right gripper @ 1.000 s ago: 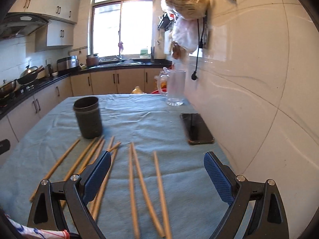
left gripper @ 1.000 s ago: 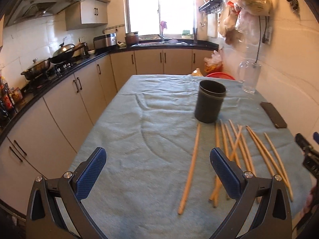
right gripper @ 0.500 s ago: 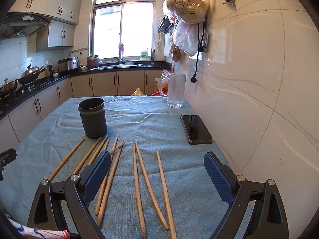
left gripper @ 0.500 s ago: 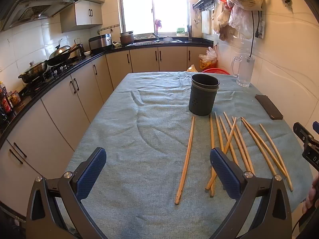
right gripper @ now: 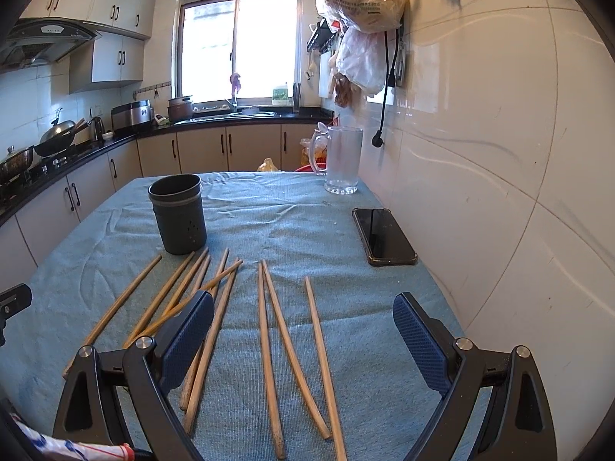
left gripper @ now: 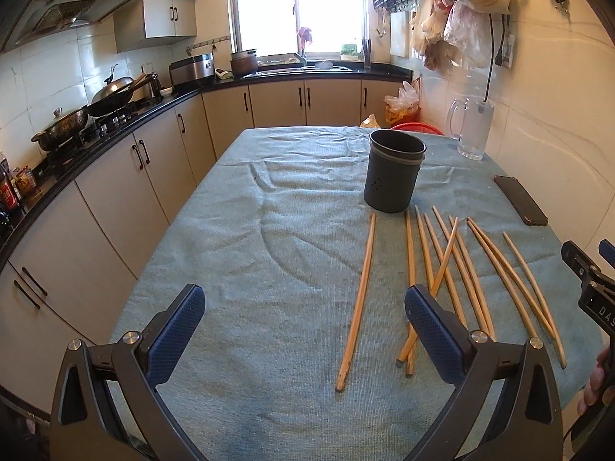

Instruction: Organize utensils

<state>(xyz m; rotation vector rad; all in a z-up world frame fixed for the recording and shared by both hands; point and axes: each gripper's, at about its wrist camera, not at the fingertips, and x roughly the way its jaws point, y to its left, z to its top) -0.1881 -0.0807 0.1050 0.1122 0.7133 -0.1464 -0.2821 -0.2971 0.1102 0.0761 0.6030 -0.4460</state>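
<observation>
Both tools spread, empty, above the surface (left gripper: 269, 230).
Chopsticks (right gripper: 269, 342) lie ahead of right tool (right gripper: 303, 330), some ends hidden by its finger; holder (left gripper: 394, 176) upright beyond; left tool (left gripper: 303, 326) alongside.

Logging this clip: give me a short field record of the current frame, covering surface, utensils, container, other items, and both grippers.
surface: table under a blue-green cloth
utensils: wooden chopsticks lying loose on the cloth, some crossing
container: dark holder upright behind the chopsticks; contents not visible
other items: black phone flat near the wall; glass mug at the far end
left gripper: open, holding nothing
right gripper: open, holding nothing
</observation>
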